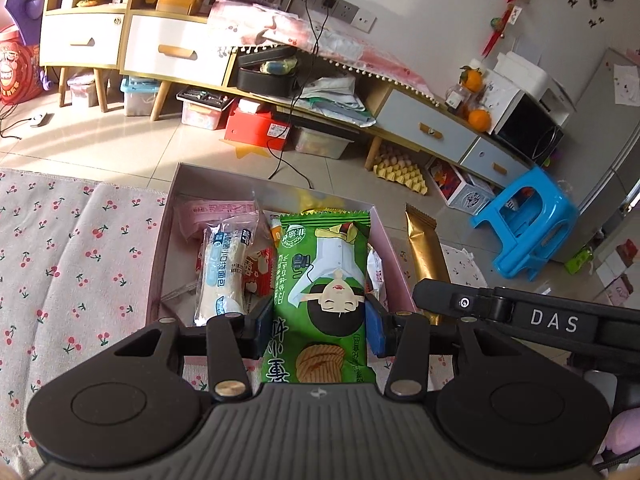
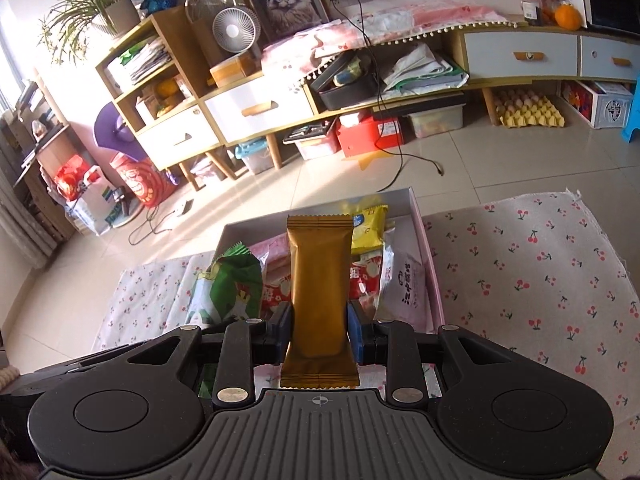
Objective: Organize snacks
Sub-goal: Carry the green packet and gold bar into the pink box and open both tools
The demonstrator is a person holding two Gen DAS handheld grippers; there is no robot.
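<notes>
Daylight floods in from the window side, throwing bright slanted bands across the tiled floor [image 2: 280,192] and washing out the white drawer fronts [image 2: 256,110] with glare. Both fisheye views bend straight furniture lines hard toward the edges, where the corners darken. Nearby things stay sharp; the far wall [image 1: 440,8] looks slightly soft.

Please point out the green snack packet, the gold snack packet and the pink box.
green snack packet [image 1: 324,280], left wrist view, middle of its front
gold snack packet [image 2: 319,280], right wrist view, middle of its front
pink box [image 2: 434,280], right wrist view, right wall
</notes>
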